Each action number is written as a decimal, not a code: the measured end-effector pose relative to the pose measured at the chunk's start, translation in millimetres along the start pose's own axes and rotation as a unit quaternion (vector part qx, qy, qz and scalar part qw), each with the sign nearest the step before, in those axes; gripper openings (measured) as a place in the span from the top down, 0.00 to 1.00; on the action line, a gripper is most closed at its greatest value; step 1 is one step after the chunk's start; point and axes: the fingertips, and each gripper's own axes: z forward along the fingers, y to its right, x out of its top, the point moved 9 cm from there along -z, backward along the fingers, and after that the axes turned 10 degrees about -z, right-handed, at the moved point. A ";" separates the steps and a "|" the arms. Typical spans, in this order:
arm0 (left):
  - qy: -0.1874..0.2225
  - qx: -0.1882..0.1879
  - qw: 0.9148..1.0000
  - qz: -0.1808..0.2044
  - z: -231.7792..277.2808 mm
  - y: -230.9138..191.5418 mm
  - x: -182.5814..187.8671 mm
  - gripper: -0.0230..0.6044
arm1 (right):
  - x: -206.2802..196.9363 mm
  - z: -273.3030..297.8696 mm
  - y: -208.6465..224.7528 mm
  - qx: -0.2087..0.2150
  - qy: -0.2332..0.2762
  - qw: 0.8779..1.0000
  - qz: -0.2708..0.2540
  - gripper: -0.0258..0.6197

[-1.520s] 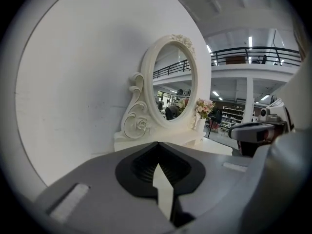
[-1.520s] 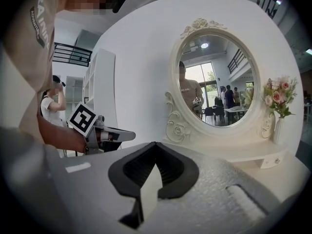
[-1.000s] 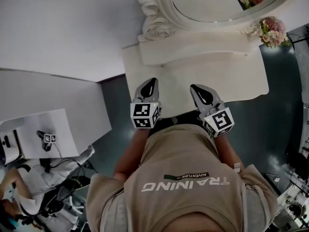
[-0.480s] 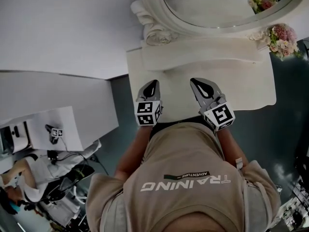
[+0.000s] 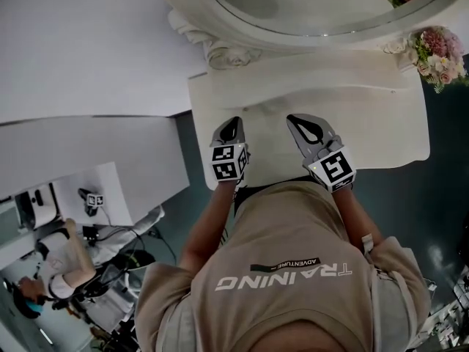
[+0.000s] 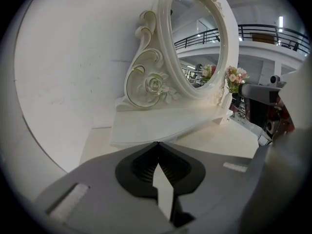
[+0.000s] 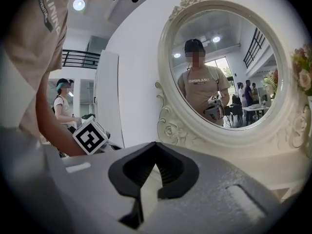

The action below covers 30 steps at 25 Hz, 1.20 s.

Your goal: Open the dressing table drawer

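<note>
The white dressing table (image 5: pixel 381 127) stands before me, its oval mirror (image 5: pixel 308 6) at the back. Its drawer is out of sight, below the tabletop's front edge and behind the person's body. My left gripper (image 5: pixel 232 122) hangs over the near left part of the tabletop, jaws shut with nothing between them. My right gripper (image 5: pixel 294 119) is beside it over the near middle, also shut and empty. In the left gripper view the left gripper (image 6: pixel 157 144) points at the raised shelf (image 6: pixel 161 123) under the mirror. In the right gripper view the right gripper (image 7: pixel 156 144) faces the mirror (image 7: pixel 222 72).
A bunch of pink flowers (image 5: pixel 437 56) stands at the table's back right corner. A white wall panel (image 5: pixel 80 57) runs along the left. At lower left a seated person (image 5: pixel 62 266) works by a white desk with a spare gripper (image 5: pixel 92 201) on it.
Both grippers have moved a little further over the tabletop and lower, the left one tipping downward. The head view has shifted closer to the mirror. Both jaws stay shut.
</note>
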 end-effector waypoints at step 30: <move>-0.062 0.050 0.996 -0.041 80.4 -8.8 -25.0 0.78 | -20.6 -6.1 35.4 0.006 -0.009 1.000 0.000 0.96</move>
